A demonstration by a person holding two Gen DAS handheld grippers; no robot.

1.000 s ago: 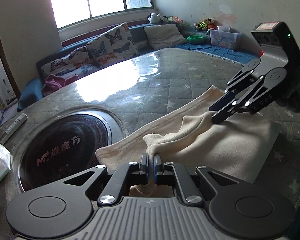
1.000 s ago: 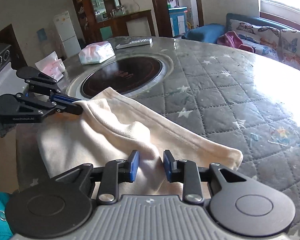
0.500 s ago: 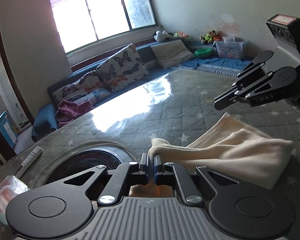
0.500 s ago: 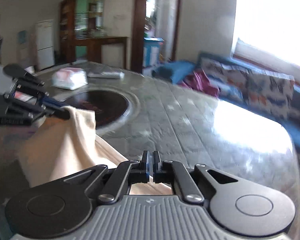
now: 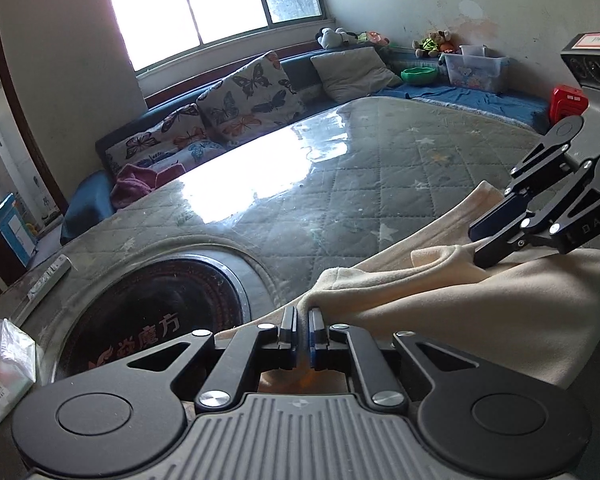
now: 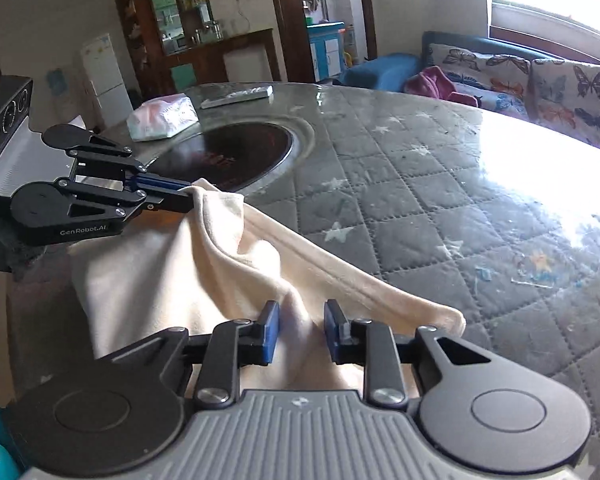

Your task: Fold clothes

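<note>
Cloth: the cream garment (image 6: 172, 280) lies rumpled on the quilted tabletop (image 6: 440, 208), beside the round dark hotplate (image 6: 236, 152).
My left tool (image 5: 302, 334): pressed together on a raised fold of the garment, lifting that edge off the tabletop.
My right tool (image 6: 299, 330): its jaws have just been opening and now stand apart, cloth between them but not pinched.
Nearby: a tissue pack (image 6: 164, 117) beyond the hotplate.
</note>
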